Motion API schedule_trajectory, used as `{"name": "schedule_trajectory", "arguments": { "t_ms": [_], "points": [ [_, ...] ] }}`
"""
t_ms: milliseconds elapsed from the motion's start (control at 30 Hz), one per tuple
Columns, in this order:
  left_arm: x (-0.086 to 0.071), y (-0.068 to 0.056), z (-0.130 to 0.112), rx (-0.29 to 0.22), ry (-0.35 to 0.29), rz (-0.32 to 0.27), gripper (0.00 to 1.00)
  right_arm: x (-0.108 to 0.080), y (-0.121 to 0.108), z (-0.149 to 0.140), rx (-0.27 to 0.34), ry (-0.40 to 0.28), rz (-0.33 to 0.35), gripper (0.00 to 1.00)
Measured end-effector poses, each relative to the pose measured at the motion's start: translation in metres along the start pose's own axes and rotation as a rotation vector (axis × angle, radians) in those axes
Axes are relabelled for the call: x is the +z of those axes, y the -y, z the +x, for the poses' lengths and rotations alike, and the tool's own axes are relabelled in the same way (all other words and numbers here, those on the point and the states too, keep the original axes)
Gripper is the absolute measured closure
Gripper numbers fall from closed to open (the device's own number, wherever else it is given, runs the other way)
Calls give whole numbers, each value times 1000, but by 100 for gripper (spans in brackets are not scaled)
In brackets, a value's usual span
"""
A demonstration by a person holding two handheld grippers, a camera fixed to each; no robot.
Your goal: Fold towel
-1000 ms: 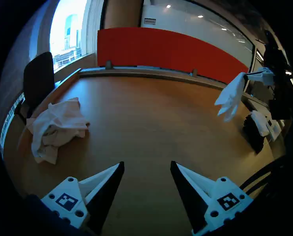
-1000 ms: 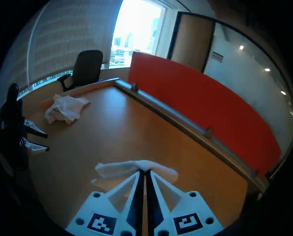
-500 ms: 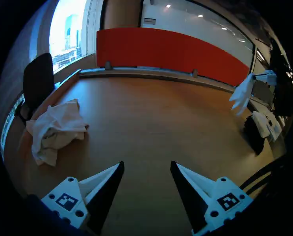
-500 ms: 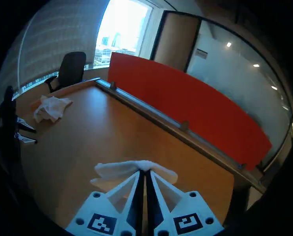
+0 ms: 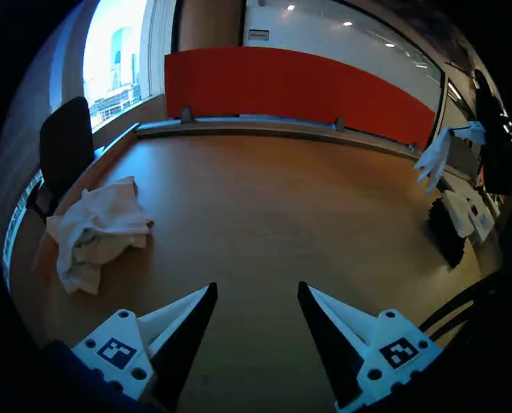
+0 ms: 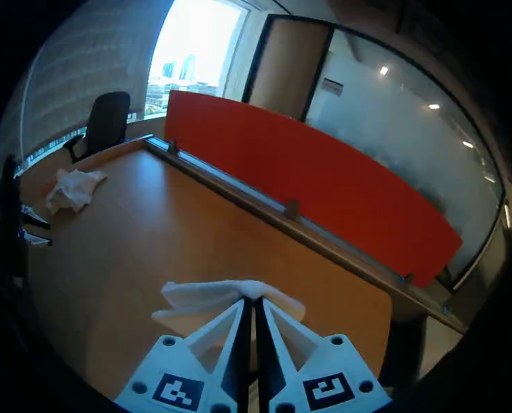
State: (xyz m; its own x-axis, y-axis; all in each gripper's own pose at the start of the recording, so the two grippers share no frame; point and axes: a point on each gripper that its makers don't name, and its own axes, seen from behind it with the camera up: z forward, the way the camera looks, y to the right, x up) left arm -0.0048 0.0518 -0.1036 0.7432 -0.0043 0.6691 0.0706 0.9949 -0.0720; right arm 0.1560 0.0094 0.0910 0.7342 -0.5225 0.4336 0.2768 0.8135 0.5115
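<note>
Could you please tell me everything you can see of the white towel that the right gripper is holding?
The white towel looks like soft, thin cloth, bunched where the right gripper pinches it, jaws shut. In the right gripper view it fans out to both sides of the tips, more to the left. In the left gripper view it hangs limp in folds, clear of the wooden desk, apparently touching only the gripper.

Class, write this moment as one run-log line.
left gripper: open, empty | right gripper: shut on white towel, held aloft | crumpled towel pile: on desk
</note>
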Motion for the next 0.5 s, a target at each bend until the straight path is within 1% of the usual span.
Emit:
{"name": "schedule_trajectory", "arguments": {
  "t_ms": [300, 400, 500],
  "points": [
    [3, -5, 2, 2, 8, 3, 13, -15, -53, -20, 25, 25, -69, 95],
    [4, -8, 3, 5, 8, 0, 14, -20, -65, -28, 32, 38, -86, 95],
    [5, -12, 3, 10, 11, -3, 14, -24, -72, -35, 42, 46, -96, 95]
  ]
}}
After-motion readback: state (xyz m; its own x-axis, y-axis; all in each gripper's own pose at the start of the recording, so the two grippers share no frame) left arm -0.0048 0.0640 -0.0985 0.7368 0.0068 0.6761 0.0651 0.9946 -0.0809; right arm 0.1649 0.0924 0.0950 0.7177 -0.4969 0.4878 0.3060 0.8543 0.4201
